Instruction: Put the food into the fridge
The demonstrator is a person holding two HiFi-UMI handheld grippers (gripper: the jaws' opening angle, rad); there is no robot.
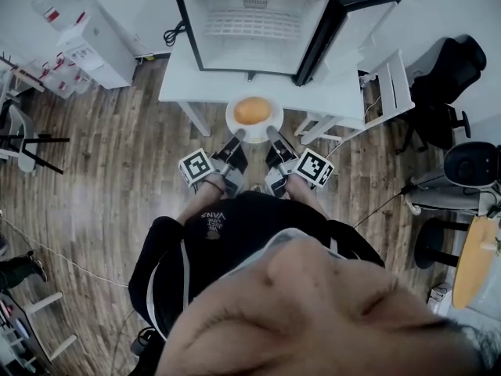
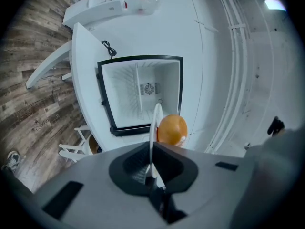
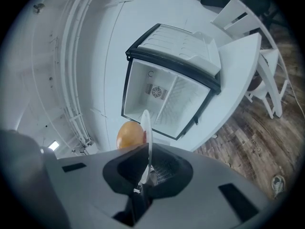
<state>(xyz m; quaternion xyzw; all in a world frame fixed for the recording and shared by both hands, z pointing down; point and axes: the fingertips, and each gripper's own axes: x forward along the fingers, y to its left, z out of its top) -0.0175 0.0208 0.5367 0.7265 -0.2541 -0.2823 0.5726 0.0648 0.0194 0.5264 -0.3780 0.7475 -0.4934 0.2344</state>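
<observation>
A white plate (image 1: 276,116) carries a round orange piece of food (image 1: 252,110). I hold the plate level in front of the open mini fridge (image 1: 250,22). My left gripper (image 1: 237,136) is shut on the plate's near left rim. My right gripper (image 1: 272,132) is shut on its near right rim. In the left gripper view the plate (image 2: 155,120) stands edge-on in the gripper (image 2: 151,168), with the food (image 2: 172,130) to its right and the fridge (image 2: 140,94) beyond. In the right gripper view the plate (image 3: 146,125) sits in the gripper (image 3: 145,175), with the food (image 3: 129,135) to its left and the fridge (image 3: 167,97) ahead.
The fridge stands on a white table (image 1: 184,81), its door (image 1: 368,2) swung open to the right. A white chair (image 1: 391,88) and a black office chair (image 1: 446,77) stand at the right. A white dispenser (image 1: 90,41) is at the left, on the wooden floor (image 1: 102,178).
</observation>
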